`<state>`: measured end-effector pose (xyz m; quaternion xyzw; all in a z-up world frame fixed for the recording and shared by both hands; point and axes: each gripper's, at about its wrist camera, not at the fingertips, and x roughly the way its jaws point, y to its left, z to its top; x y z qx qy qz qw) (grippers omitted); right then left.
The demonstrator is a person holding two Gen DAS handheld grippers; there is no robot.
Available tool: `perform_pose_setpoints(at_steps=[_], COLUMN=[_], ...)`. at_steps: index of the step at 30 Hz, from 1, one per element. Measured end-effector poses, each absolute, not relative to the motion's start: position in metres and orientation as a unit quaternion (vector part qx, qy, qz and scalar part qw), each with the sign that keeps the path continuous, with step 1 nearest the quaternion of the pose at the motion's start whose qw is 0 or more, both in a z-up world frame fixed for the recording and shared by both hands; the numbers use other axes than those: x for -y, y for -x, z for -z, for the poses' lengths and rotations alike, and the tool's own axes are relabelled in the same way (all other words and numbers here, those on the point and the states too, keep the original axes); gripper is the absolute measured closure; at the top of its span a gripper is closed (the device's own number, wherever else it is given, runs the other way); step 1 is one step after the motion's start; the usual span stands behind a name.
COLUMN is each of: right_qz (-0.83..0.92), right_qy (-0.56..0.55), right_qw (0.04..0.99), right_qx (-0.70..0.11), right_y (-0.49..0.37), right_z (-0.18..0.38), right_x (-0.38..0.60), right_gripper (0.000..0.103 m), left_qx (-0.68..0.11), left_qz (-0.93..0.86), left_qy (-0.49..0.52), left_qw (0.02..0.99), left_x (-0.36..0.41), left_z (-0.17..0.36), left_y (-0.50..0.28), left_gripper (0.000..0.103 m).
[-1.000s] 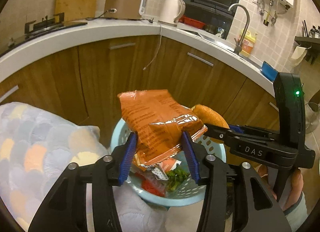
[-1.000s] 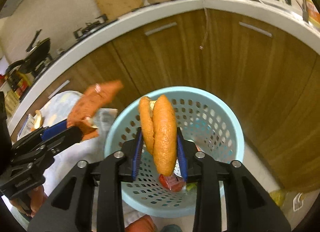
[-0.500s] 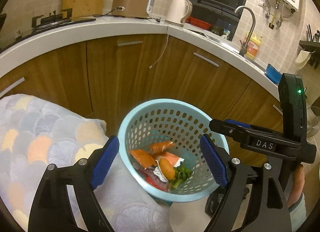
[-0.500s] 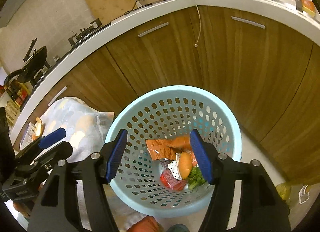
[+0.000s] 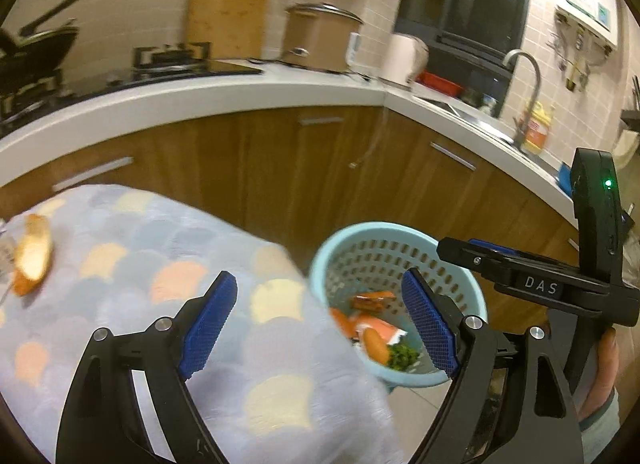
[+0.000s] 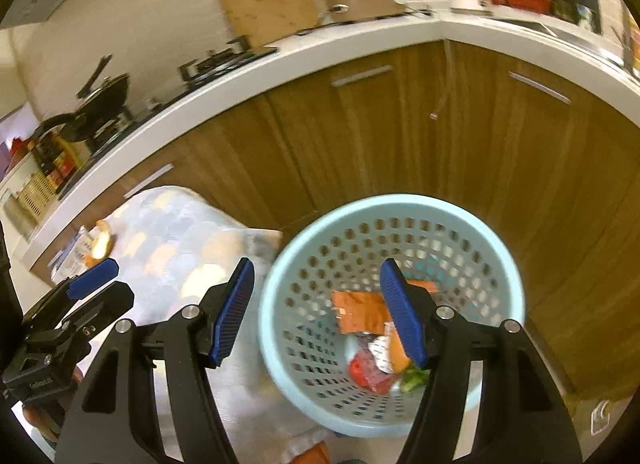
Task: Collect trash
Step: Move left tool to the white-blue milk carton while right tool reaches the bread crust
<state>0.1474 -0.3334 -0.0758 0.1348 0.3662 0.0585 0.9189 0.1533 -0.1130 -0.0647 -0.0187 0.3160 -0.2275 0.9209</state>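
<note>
Grippers hang tilted down by the pale blue basket (image 6: 496,264); left gripper (image 5: 320,324) spans table edge and basket, jaws opening, nothing between; right gripper (image 6: 316,312) gapes empty over the basket rim; a second ago they held the orange wrapper (image 6: 360,310) and bun (image 5: 376,344), now inside the basket.

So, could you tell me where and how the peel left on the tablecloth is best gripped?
Grip the orange peel across its narrow middle, coming from above with the left gripper, whose jaws are opening with nothing between them. It is a long curved strip lying alone on the tablecloth, so its short width should fit between the pads.
</note>
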Motion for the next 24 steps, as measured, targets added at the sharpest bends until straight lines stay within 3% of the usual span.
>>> perform_pose_setpoints(at_steps=[10,12,19,21,24], right_qz=[-0.148,-0.167,-0.213,-0.220,-0.231], right_qy=[-0.085,-0.071,-0.027,-0.016,-0.003], right_qw=[0.916,0.914,0.908,0.907,0.904], right_qx=[-0.364,-0.363,-0.361,-0.359,-0.360], right_y=[-0.165,-0.168,-0.178,-0.182,-0.189], right_z=[0.063,0.059,0.053,0.051,0.050], right_x=[0.237,0.213,0.143,0.125,0.094], right_gripper=[0.041,0.041,0.041,0.041,0.041], left_qx=[-0.298,-0.295,-0.297,-0.298,-0.301], left_qz=[0.111,0.091,0.040,0.027,0.009], left_qy=[0.037,0.033,0.055,0.059,0.062], left_qw=[0.947,0.951,0.952,0.952,0.951], left_x=[0.018,0.003,-0.064,-0.081,-0.102], left_z=[0.051,0.049,0.044,0.044,0.045], left_y=[-0.135,-0.132,-0.129,-0.129,-0.130], left_gripper=[0.020,0.035,0.050,0.061,0.061])
